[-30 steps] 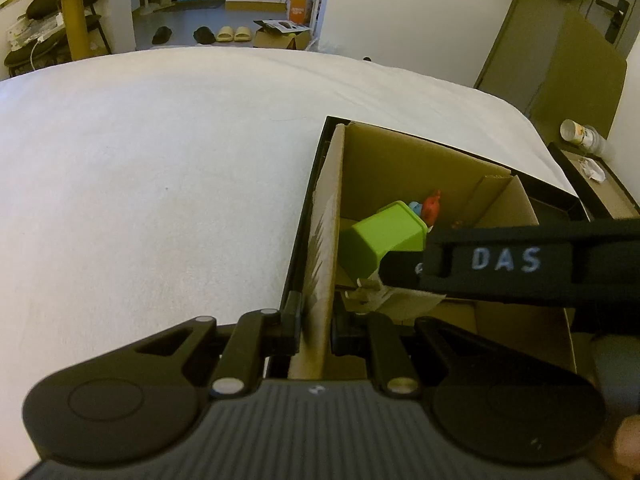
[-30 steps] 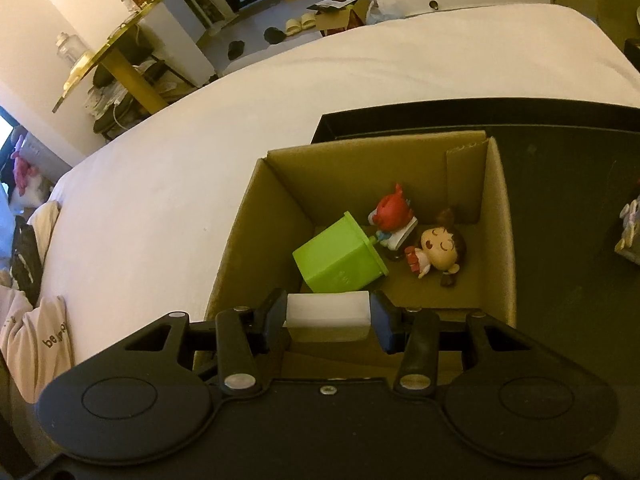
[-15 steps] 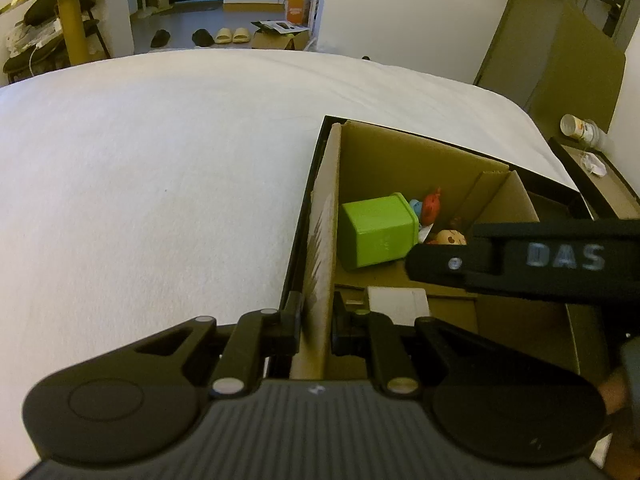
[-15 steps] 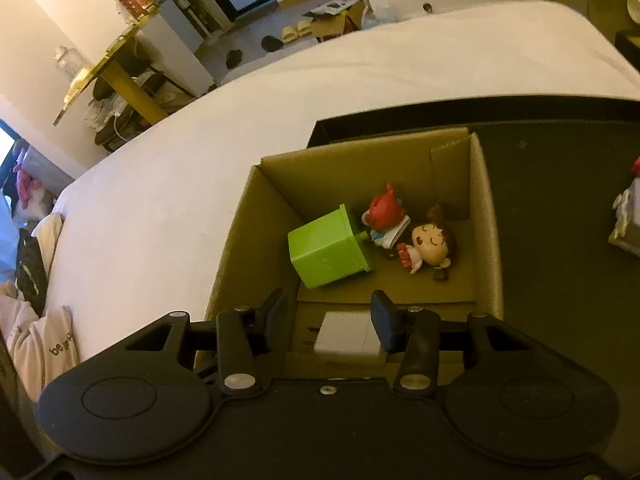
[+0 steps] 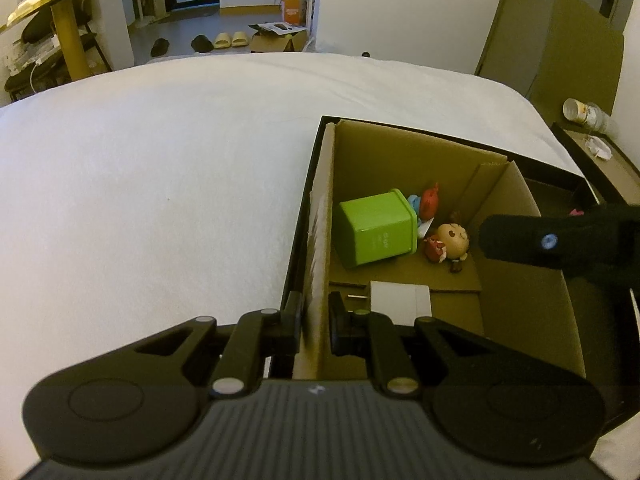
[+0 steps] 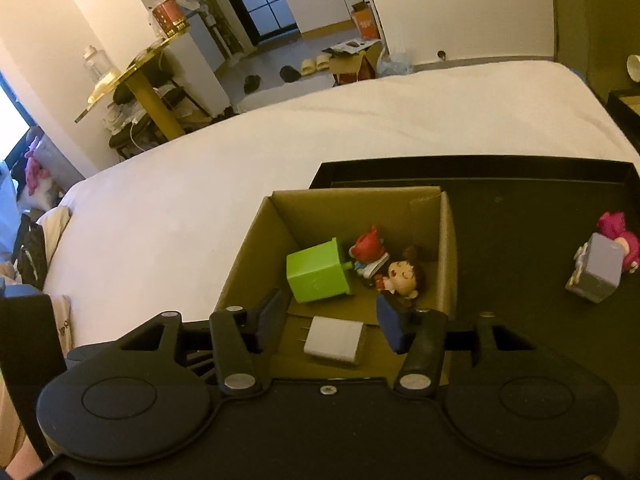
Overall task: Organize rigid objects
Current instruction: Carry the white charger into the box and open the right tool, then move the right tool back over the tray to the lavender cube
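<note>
Now the left tongs (image 5: 314, 316) pinch the brown cardboard box's (image 5: 404, 160) side wall, near the white bed's (image 5: 160, 184) corner. Right tongs (image 6: 332, 316) have just been opening (nothing between them), above the white rectangular charger (image 6: 335, 340) lying inside.

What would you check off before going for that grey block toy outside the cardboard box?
1. White charger released, lying on the box floor: ok.
2. Right gripper jaws have just been opening, nothing pinched: ok.
3. Left gripper clamped on the cardboard box wall, steadying it: ok.
4. Grey block toy in view on the black tray: ok.
5. Pink figure lies against the block, clean grab: cannot tell.
6. Room left in box: ok.
</note>
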Demonstrator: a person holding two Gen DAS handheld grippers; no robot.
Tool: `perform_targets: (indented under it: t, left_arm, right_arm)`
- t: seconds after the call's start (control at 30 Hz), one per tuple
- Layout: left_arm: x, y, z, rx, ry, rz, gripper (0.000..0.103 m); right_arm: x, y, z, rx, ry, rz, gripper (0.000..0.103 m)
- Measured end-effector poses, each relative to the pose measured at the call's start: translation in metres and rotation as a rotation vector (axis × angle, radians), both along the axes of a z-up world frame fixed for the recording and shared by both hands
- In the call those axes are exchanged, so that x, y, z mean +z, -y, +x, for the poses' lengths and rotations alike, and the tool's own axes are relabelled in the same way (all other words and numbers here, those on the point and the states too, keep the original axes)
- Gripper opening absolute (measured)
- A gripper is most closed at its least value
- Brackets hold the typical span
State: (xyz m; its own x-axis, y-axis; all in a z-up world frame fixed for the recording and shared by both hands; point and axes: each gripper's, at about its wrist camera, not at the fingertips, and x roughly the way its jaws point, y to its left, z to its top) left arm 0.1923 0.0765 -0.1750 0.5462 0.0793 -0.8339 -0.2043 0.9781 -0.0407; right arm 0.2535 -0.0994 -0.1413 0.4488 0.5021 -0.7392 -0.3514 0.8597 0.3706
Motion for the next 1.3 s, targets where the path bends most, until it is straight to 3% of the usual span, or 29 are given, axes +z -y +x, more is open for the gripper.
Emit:
perform_targets:
  t: [0.5,1.3]
  left_arm:
    - [-0.004,0.011,0.005,-0.034,-0.039,0.091,0.010]
    - [-0.005,0.009,0.003,-0.022,-0.034,0.080,0.010]
  right_arm:
    - [-0.003,0.030,0.012,-0.053,0.065,-0.057,0.053]
    - [-0.037,0.079,0.006,-0.113,0.041,-0.132,0.053]
